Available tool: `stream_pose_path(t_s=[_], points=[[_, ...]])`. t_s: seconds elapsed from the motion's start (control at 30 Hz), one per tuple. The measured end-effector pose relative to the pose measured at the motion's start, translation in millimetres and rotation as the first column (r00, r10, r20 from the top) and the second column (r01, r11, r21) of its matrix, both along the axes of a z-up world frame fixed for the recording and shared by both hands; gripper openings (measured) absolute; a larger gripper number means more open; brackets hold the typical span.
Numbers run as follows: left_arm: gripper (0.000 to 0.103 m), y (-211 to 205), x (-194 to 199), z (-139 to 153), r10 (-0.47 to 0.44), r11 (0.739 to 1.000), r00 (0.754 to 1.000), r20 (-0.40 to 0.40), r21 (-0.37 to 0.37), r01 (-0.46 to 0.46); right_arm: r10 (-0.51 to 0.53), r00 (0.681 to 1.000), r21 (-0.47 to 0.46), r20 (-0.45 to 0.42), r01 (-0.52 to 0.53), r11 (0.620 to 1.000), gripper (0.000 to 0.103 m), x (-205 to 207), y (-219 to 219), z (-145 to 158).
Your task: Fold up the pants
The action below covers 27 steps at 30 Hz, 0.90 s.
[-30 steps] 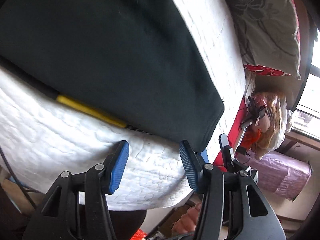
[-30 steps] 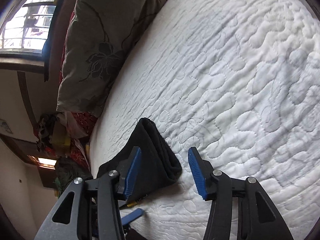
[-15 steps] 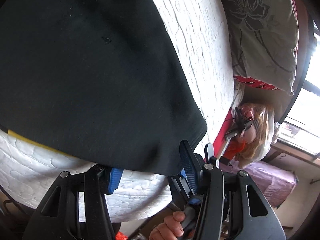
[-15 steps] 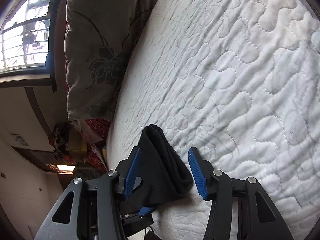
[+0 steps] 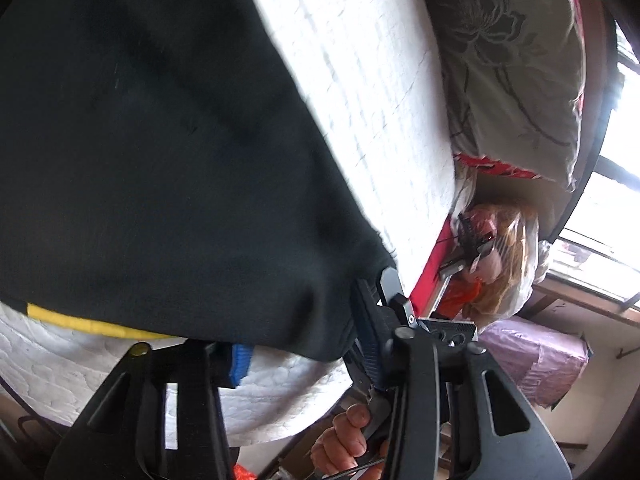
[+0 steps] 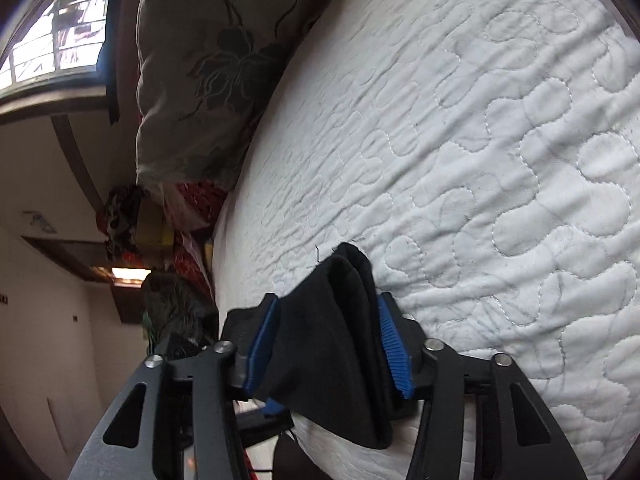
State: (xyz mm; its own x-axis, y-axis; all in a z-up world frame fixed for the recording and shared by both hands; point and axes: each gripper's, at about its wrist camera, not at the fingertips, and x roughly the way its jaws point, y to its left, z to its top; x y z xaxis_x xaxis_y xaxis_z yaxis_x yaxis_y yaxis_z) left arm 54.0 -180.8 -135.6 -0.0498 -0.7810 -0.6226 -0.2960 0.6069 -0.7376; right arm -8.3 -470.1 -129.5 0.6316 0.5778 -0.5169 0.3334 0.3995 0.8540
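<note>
Black pants [image 5: 152,152] with a yellow stripe [image 5: 84,324] lie on a white quilted mattress [image 5: 360,80]. In the left wrist view my left gripper [image 5: 304,344] straddles the near edge of the pants, whose cloth drapes over and between its blue pads [image 5: 240,364]; the jaws still stand wide apart. In the right wrist view my right gripper [image 6: 328,348] has a bunched, folded corner of the pants [image 6: 336,320] between its blue pads [image 6: 394,356], which press on the cloth from both sides.
A grey floral pillow [image 6: 216,52] lies at the head of the mattress [image 6: 500,160], also in the left wrist view [image 5: 512,68]. Beyond the bed edge are a window [image 5: 612,208], a bag of clutter [image 5: 496,252] and a pink-covered stand [image 5: 536,356]. A hand [image 5: 344,440] holds the other gripper below.
Both grippers moved forward onto the pants edge. The right jaws narrowed from wide open onto the folded corner. The cloth now covers the left gripper's pads.
</note>
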Motion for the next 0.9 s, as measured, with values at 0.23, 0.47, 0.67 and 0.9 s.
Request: stream_pose_path(t_s=[0.23,0.47,0.67,0.9], points=[[0.034,-18,-8,-8,-0.052,0.997,0.998,-0.021,0.058,0.053,-0.01,1.0,0.036,-0.015,0.01,0.999,0.015,-13,-1,-13],[0.009,-7,-6,-10,-0.041,0.999,0.993,-0.113,0.015,0.043,-0.019,0.999,-0.089,-0.049,0.015,0.996,0.011,-14,10,9],[0.008,-2,-12,3,-0.057,0.998,0.991,-0.119,-0.028,0.054,-0.022,0.998,-0.169,-0.065,0.011,0.985,0.01,-17,24,43],[0.007,30,-9,16,-0.016,0.994,0.993,-0.121,-0.106,0.003,-0.003,0.998,-0.246,-0.067,-0.013,0.969,0.01,-8,51,86]])
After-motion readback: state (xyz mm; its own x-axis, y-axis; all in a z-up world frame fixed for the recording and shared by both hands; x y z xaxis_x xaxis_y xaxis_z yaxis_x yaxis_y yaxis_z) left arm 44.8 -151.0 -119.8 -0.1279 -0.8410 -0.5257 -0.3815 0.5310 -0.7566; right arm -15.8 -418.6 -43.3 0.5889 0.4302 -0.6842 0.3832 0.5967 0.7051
